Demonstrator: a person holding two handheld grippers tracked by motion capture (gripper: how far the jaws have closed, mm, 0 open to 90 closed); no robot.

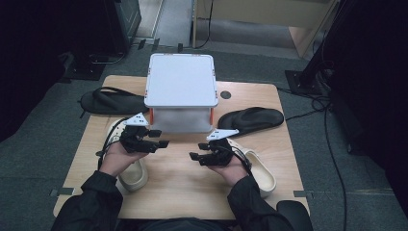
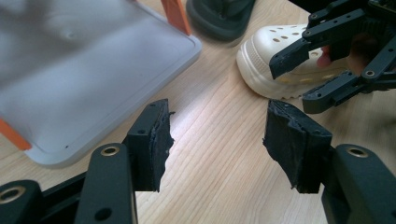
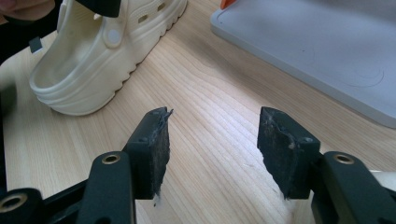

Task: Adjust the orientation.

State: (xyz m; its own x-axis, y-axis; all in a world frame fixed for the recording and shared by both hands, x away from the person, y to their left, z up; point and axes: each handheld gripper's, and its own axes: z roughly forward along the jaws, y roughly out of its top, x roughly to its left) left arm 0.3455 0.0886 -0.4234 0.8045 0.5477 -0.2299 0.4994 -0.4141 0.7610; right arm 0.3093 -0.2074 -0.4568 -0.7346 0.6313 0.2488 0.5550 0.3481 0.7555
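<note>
Both grippers hover low over the wooden table [image 1: 183, 183], facing each other with bare wood between them. My left gripper [image 1: 162, 138] is open and holds nothing; its black pads [image 2: 156, 140] frame wood grain. My right gripper [image 1: 197, 151] is open too, with nothing between its pads [image 3: 285, 149]. One cream clog [image 1: 132, 175] lies under my left hand, and a second cream clog [image 1: 262, 171] lies under my right hand. From the left gripper view, the right gripper [image 2: 289, 86] stands open in front of that second clog [image 2: 271, 56]. The left clog [image 3: 102, 56] lies upper left in the right gripper view.
A white two-level rack [image 1: 180, 79] with orange legs stands at the table's middle back; its lower tray [image 2: 93, 70] lies just beyond the jaws. One black sandal [image 1: 113, 102] lies back left and another black sandal [image 1: 250, 119] back right. Cables trail on the floor at right.
</note>
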